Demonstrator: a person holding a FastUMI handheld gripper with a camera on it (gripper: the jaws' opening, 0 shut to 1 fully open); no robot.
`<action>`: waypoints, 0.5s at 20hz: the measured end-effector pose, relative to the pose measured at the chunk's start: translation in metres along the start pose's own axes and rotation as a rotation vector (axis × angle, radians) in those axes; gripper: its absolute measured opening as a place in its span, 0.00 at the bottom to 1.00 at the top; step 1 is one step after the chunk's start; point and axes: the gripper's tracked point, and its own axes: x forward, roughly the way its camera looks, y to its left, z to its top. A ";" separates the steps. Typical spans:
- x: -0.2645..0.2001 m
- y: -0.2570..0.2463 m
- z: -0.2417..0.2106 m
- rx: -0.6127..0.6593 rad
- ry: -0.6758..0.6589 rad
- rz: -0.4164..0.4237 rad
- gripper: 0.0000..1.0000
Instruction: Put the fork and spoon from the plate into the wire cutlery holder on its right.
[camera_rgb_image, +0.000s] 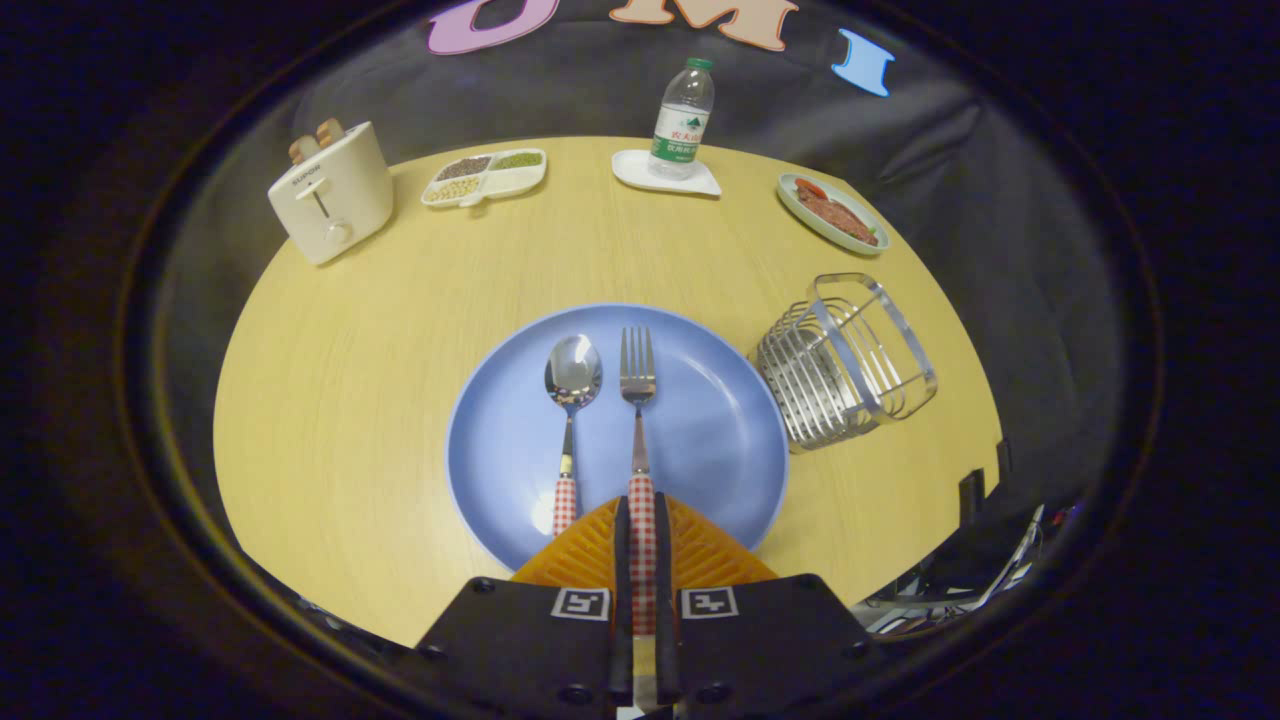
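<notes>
A blue plate (720, 440) lies on the table just ahead of my fingers. On it rest a spoon (571, 400) and a fork (637, 400) side by side, both with red-and-white checked handles and heads pointing away from me. My gripper (641, 515) is shut on the fork's handle, which runs between the two fingers. The spoon lies just left of the fingers, untouched. The wire cutlery holder (845, 360) stands upright on the table right of the plate, with nothing inside it.
Along the far side of the round wooden table (350, 380) stand a white toaster (332, 190), a divided dish of grains (485, 176), a water bottle (683, 120) on a white tray, and a plate of food (832, 212).
</notes>
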 end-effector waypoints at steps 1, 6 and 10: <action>-0.009 -0.005 0.000 0.008 0.030 -0.016 0.12; -0.063 -0.024 0.003 0.007 0.187 -0.048 0.12; -0.103 -0.054 0.020 0.005 0.314 -0.104 0.12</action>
